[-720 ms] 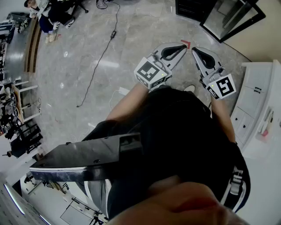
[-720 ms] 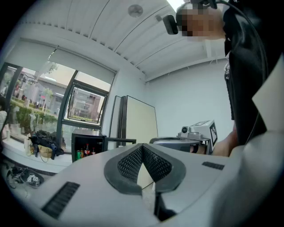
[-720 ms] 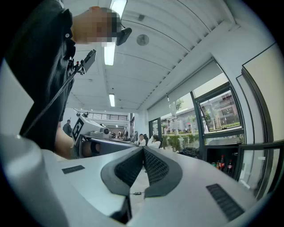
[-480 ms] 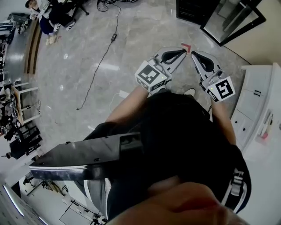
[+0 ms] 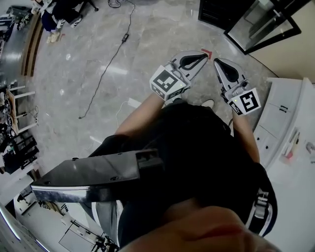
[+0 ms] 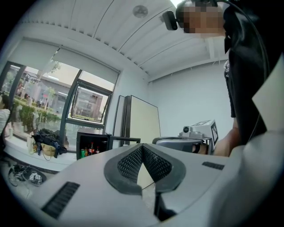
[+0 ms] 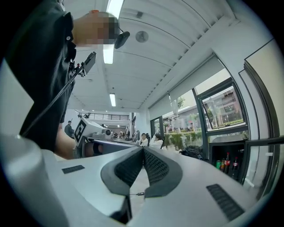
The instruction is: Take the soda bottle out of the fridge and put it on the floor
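Observation:
A small black fridge [image 5: 216,12] stands on the floor ahead, its glass door [image 5: 263,22] swung open. Inside it, dark bottles [image 6: 92,149] and cans stand in a row; they are too small for me to tell which is the soda bottle. The right gripper view shows the same bottles [image 7: 227,163] in the fridge [image 7: 228,153]. My left gripper [image 5: 201,55] and right gripper [image 5: 218,62] are held side by side in front of the person's body, well short of the fridge. Both are shut with nothing between the pads [image 6: 133,162] [image 7: 153,166].
A white cabinet [image 5: 290,123] with drawers stands close on the right. A black cable [image 5: 106,74] and a white adapter [image 5: 133,103] lie on the marble floor to the left. Seated people [image 5: 49,15] and desks are far off at the upper left. Large windows line the wall behind the fridge.
Both grippers have shifted slightly upward in the head view, and the fridge door and cabinet show a little more. Both stay shut.

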